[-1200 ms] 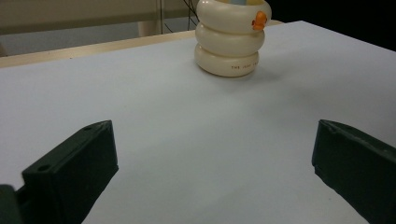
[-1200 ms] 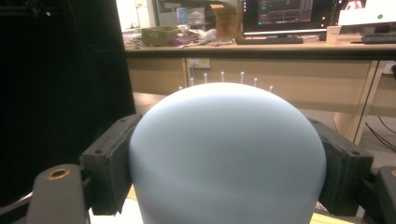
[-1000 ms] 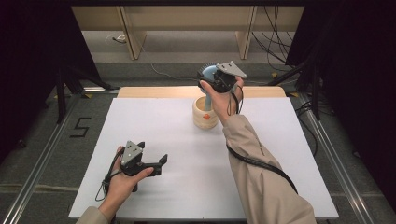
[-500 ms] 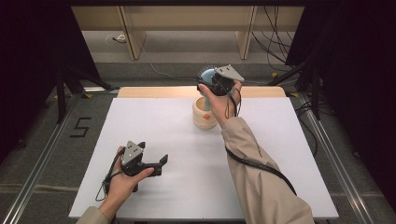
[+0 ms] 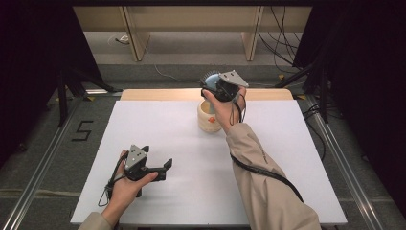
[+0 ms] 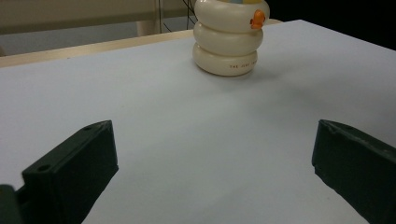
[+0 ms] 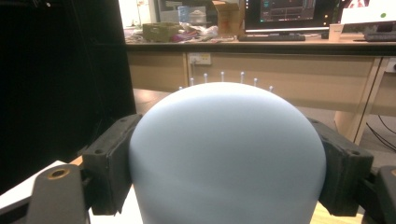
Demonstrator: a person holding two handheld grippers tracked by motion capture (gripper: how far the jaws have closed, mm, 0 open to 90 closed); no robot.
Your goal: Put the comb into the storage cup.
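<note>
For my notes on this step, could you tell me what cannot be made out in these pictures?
- Blue brush: right gripper view, bristles hidden behind its own rounded back, only tips showing.
- Cream ringed holder: left gripper view, top cut off by the upper edge; printed text too small.
- Holder, high view: the right hand covers part.

Overhead view; two close claw-mounted views

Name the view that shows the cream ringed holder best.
The left gripper view: the cream ringed holder stands unobstructed on the table, rings and orange mark clear. In the high view it is small, partly behind the right hand.
</note>
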